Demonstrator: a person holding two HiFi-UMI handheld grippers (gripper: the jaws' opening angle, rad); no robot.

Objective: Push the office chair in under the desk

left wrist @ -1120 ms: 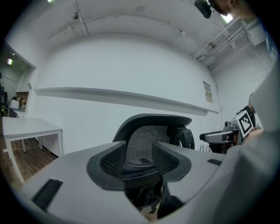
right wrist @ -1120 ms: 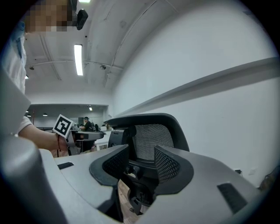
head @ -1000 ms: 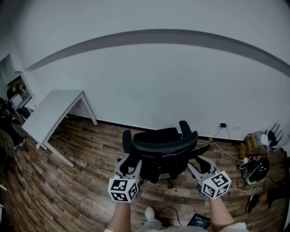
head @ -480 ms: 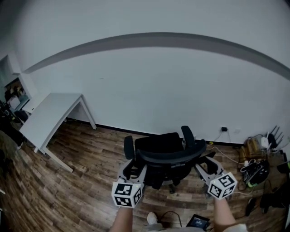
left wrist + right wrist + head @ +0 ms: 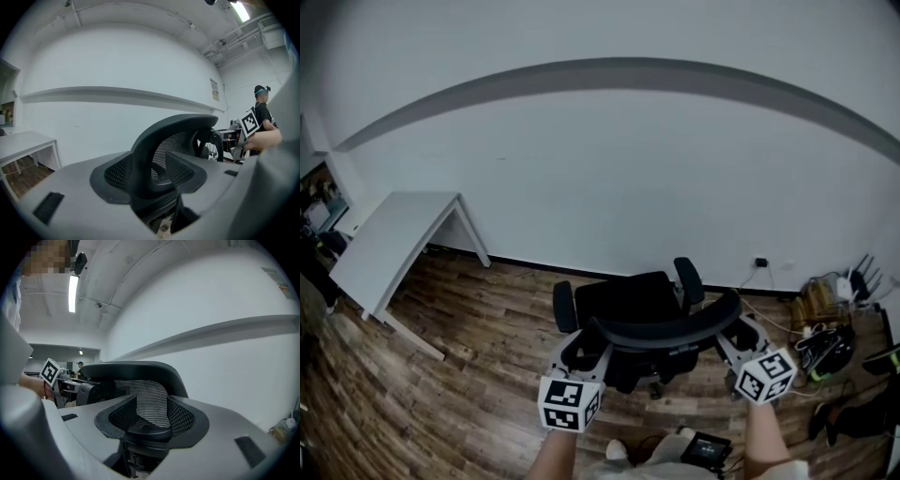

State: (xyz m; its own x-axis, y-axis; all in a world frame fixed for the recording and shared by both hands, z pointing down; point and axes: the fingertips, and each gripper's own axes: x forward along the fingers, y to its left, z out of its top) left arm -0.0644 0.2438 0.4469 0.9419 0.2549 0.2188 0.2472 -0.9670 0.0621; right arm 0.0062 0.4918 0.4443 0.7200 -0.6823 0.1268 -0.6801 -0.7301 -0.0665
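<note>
A plain white wall (image 5: 609, 178) fills the upper half of the head view, crossed by a grey band (image 5: 609, 67) that arcs from left to right near the top. A dark skirting board (image 5: 525, 266) runs along its foot, above a floor (image 5: 441, 394) of brown wood planks. At the left edge stands a white desk (image 5: 389, 239) on slim white legs, near the wall. At lower right, below a wall socket (image 5: 760, 261), lies a tangle of cables (image 5: 825, 342). In the right gripper view a ceiling strip light (image 5: 73, 292) glows at upper left
</note>
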